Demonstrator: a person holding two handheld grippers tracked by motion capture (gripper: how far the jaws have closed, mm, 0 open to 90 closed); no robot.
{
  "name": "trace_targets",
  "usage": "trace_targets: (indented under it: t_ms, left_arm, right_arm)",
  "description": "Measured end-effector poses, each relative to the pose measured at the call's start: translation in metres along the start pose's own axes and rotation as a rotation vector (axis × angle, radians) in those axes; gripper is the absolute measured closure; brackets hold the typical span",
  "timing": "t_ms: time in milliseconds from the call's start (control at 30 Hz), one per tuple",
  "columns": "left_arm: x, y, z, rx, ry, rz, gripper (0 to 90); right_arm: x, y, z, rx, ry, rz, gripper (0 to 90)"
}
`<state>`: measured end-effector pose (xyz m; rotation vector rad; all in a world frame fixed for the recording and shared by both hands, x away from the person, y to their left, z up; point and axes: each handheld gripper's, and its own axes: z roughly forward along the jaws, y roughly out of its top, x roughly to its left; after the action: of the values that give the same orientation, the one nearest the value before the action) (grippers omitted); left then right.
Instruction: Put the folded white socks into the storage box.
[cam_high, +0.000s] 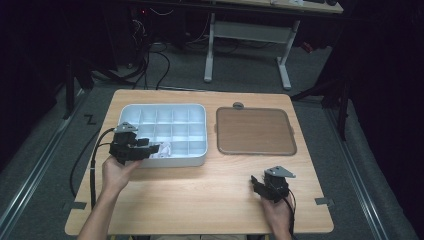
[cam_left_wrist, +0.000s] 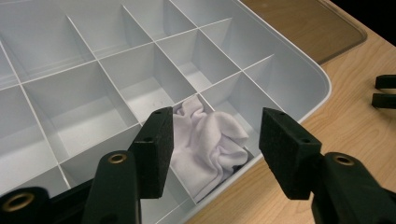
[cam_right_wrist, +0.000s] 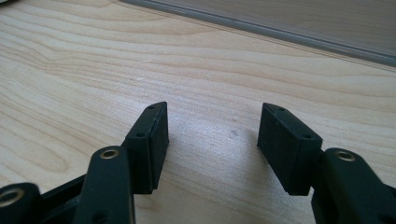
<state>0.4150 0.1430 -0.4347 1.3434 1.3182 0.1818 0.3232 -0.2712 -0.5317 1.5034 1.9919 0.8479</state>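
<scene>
Left gripper view — my left gripper (cam_left_wrist: 212, 149) spread wide, empty, above the white cloth (cam_left_wrist: 205, 140) crumpled in the tray's (cam_left_wrist: 299, 79) near-edge compartment. Soft, light, floppy — I'd pinch a raised fold.

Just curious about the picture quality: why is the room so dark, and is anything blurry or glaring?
High view: table lit, surroundings nearly black, slightly soft. Left gripper view: tray and cloth evenly lit, near fingers a little soft. Right gripper view: mild sheen on wood.
</scene>
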Motion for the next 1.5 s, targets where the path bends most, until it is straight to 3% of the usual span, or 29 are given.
trace_targets:
  t_ms: [233,567,967,1500]
  left_arm:
    - [-0.004,-0.002,-0.007,-0.001,-0.007,0.025,44.1]
    - [0.001,-0.005,-0.021,-0.019,-0.025,-0.009,44.0]
    - [0.008,-0.013,-0.034,-0.030,-0.004,-0.017,43.7]
    - [0.013,-0.026,-0.046,-0.044,-0.010,-0.053,43.4]
  right_arm:
    - [0.000,0.000,0.000,-0.001,0.000,-0.001,43.7]
    - [0.000,0.000,0.000,-0.001,0.000,-0.001,43.8]
    - [-0.001,0.000,0.000,-0.003,0.007,0.004,43.9]
    - [-0.001,0.000,0.000,-0.001,0.004,0.003,44.0]
